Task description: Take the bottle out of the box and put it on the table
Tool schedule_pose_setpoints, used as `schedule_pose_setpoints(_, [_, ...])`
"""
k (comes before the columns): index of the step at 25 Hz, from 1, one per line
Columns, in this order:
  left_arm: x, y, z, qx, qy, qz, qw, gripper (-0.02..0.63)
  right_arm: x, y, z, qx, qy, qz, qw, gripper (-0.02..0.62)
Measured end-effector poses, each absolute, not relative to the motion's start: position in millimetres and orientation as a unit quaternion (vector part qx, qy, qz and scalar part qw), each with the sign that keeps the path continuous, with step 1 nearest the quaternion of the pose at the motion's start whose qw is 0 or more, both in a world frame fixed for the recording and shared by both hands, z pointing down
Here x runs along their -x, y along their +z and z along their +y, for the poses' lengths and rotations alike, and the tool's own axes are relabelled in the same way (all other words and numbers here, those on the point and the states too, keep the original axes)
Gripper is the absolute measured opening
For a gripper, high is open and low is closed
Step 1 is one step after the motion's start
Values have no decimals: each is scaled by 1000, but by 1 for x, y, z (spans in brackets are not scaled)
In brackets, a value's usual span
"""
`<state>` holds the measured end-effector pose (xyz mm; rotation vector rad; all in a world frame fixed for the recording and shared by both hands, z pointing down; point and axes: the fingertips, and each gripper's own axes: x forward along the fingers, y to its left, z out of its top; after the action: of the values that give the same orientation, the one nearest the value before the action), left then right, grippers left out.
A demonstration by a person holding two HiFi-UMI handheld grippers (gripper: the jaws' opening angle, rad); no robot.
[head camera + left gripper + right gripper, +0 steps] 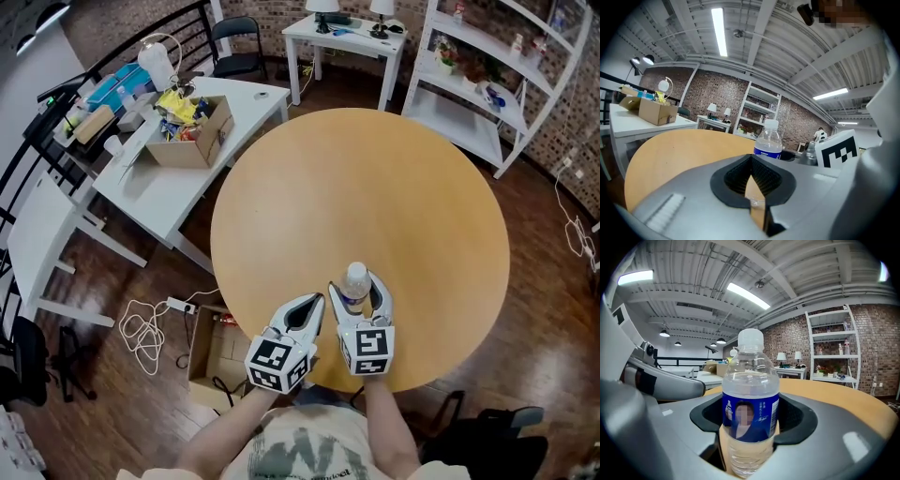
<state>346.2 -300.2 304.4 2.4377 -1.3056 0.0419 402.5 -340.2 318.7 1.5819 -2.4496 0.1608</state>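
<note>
Right gripper (356, 283) pinches an upright water bottle (750, 380); left gripper (317, 302) is pressed together and empty.

The right gripper's jaws stand wide, their dark pads against both sides of the bottle's blue-labelled body, white cap rising above them. The bottle is over the near edge of the round wooden table (375, 187). The left gripper sits just beside the right, on its left, with nothing between its jaws.

1 btl (751, 394), 2 tools (316, 303) (356, 283), 1 rnd tbl (375, 187)
</note>
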Motion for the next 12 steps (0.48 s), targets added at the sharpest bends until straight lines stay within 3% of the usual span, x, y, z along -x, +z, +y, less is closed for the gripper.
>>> schedule_pose_setpoints(9, [-342,304,-298,-858,9,-474,196,0,-407,319,-336,-546,56,-830,103,307])
schedule_pose_setpoints(12, [-340,301,-297,-859,10,-475,192,0,-406,327,-335,-537,66,-833,115,341])
